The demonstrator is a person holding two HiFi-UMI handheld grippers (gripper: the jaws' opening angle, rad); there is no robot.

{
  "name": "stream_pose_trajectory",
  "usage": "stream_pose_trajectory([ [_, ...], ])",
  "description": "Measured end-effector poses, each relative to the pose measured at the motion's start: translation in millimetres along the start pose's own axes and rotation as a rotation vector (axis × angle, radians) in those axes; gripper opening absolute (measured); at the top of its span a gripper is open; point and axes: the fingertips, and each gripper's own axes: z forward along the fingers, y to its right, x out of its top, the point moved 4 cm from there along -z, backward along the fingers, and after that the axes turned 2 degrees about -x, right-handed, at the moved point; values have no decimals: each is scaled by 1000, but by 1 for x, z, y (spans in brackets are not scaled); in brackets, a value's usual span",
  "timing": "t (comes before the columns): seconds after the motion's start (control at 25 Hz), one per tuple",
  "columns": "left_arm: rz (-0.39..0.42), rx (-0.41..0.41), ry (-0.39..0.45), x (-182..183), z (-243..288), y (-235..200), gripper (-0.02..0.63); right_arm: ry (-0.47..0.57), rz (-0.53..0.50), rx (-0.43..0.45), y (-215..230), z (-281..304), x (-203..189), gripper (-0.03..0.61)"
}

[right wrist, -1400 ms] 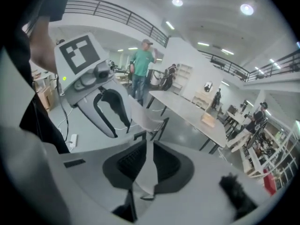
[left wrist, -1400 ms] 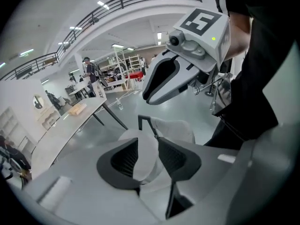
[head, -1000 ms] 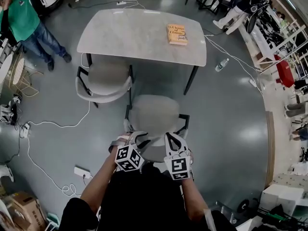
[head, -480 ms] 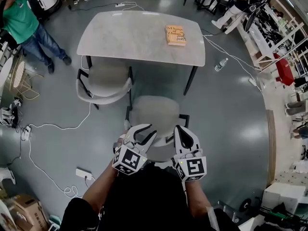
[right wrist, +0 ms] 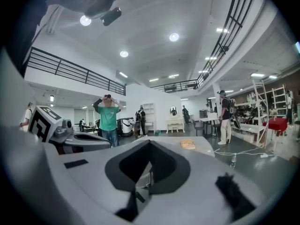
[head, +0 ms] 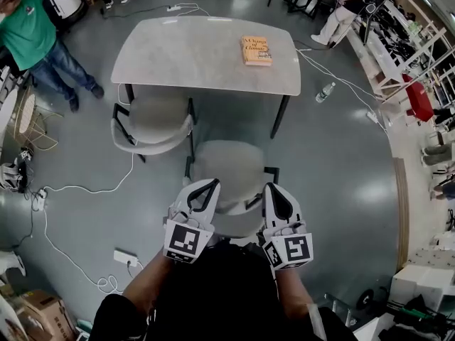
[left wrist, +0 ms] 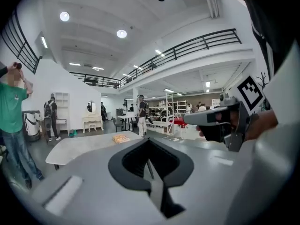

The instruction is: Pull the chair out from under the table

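Two empty sets of jaws: left gripper (head: pixel 206 188) just closed, right gripper (head: pixel 274 192) shut; we judge the near chair (head: pixel 227 165) clear of the table (head: pixel 206 55).

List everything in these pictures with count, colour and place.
table: one, pale grey, upper middle.
book: one, orange, on the table's right part.
left chair: one, grey, at the table's near edge.
near chair: one, grey, clear of the table, nearest the camera.
bottle: one, clear, floor right of the table.
cables: several, white, across the floor.
bystander: one, green shirt, upper left.
second person: one, pale trousers, upper right.
left gripper: one, white, jaws just closed, empty.
right gripper: one, white, shut, empty.
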Motion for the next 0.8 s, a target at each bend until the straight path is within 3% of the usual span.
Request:
stream_pose_trajectory([
  [0.2,-32,37,41,10,-7,0,8,13,18,-18,0,-5,2,15],
  [0.8,-54,54,34,7,-12,8,8,-12,40,-23,-2,-10,-11,14],
])
